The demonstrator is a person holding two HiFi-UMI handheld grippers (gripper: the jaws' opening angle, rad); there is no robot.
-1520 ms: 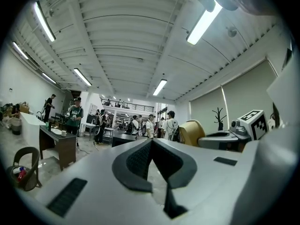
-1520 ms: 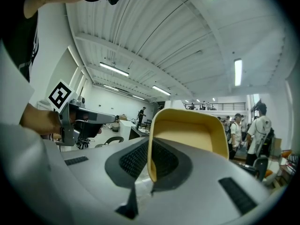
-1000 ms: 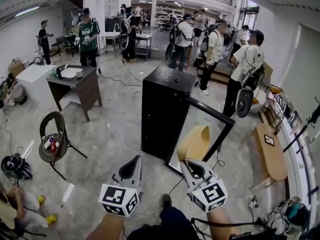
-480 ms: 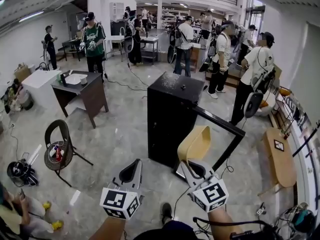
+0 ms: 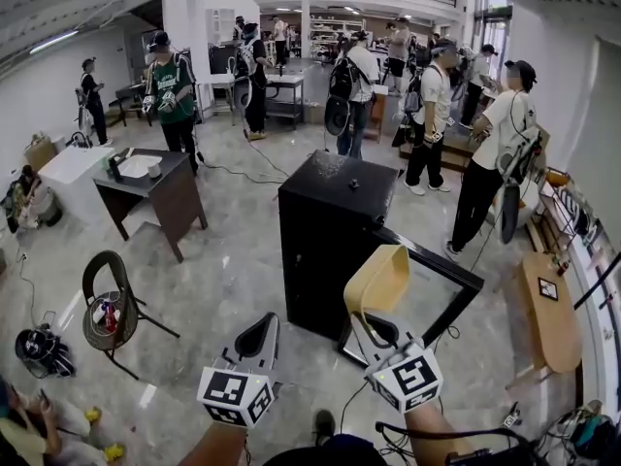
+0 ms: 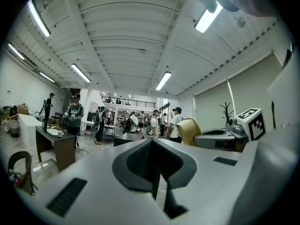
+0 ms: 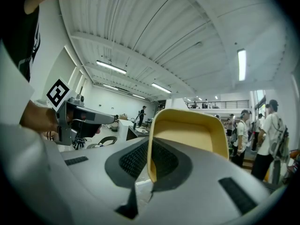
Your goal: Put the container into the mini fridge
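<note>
Container: tan, open-topped container (image 5: pixel 376 278), raised in the air just in front of the fridge opening, not inside it.
Right tongs: right tongs (image 5: pixel 373 326) clamped nearly closed on the container's rim, one wall pinched between the pads (image 7: pixel 140 161).
Left tongs: left tongs (image 5: pixel 262 330) closed together, empty, level with the right ones and apart from them.
Mini fridge: black mini fridge (image 5: pixel 325 231) standing on the floor, its door (image 5: pixel 434 257) swung open to the right.
Surroundings: dark tabletop (image 5: pixel 146 170) well left; chair (image 5: pixel 110 304) near left; people (image 5: pixel 427 105) standing behind.
</note>
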